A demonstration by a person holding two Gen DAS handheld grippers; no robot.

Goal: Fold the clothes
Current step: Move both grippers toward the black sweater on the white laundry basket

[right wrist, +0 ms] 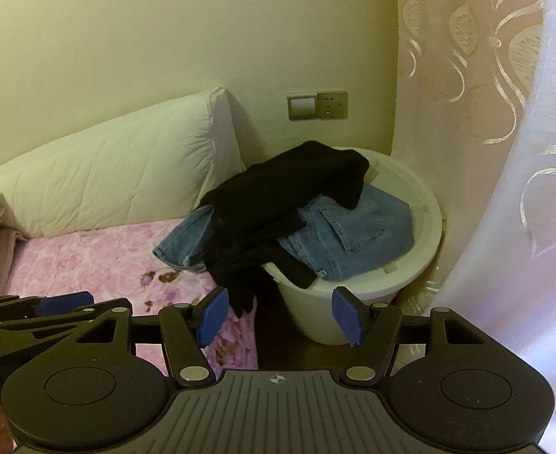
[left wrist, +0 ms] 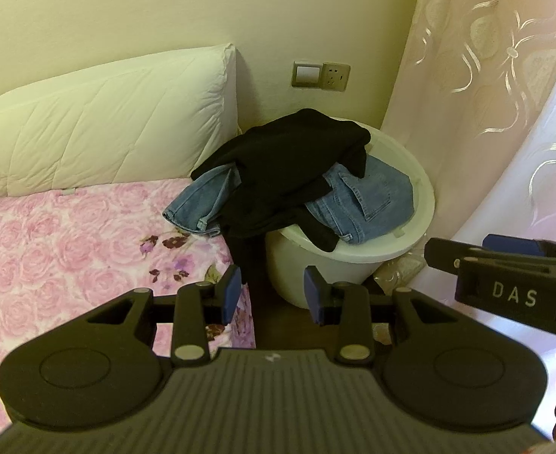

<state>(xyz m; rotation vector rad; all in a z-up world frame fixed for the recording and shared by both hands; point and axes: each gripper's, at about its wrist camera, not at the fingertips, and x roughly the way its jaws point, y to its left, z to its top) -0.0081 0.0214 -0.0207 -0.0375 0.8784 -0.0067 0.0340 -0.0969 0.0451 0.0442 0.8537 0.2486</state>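
Note:
A black garment (left wrist: 289,162) lies over blue jeans (left wrist: 365,200) in a white round basket (left wrist: 418,174) beside the bed. One jeans leg (left wrist: 202,204) and part of the black garment spill onto the pink floral bedspread (left wrist: 69,249). My left gripper (left wrist: 274,295) is open and empty, in front of the basket and apart from the clothes. My right gripper (right wrist: 281,316) is open and empty, also short of the basket (right wrist: 425,204); the black garment (right wrist: 278,196) and jeans (right wrist: 353,234) show beyond it. The right gripper's body shows at the left wrist view's right edge.
A white pillow (left wrist: 107,121) leans against the cream wall at the bed's head. A wall switch and socket (left wrist: 321,75) sit above the basket. A patterned sheer curtain (left wrist: 505,94) hangs on the right. Dark floor (left wrist: 274,325) shows between bed and basket.

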